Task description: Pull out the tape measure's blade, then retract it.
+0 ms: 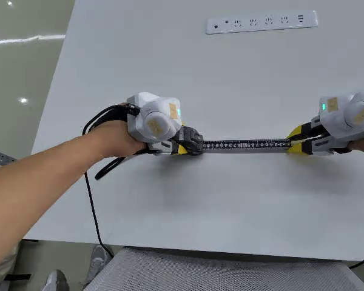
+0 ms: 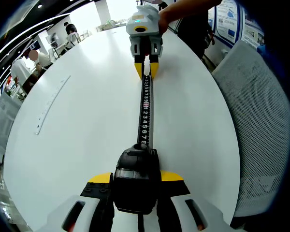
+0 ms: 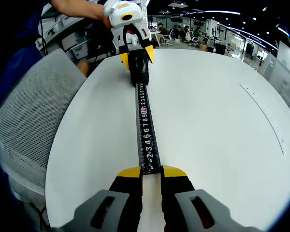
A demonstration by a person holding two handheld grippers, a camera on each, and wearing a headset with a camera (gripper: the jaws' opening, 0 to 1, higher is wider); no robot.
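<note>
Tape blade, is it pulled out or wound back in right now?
Pulled out: the blade stretches from the case, held in the left gripper, to the right gripper, shut on its tip.

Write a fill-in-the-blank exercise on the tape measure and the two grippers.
The left gripper is shut on the tape measure's case, which is ____ in colour.
The right gripper is shut on the tip of the blade, which is pulled ____ of the case.
Both grippers' fingertips are ____ in colour.
Missing words: black; out; yellow.
</note>
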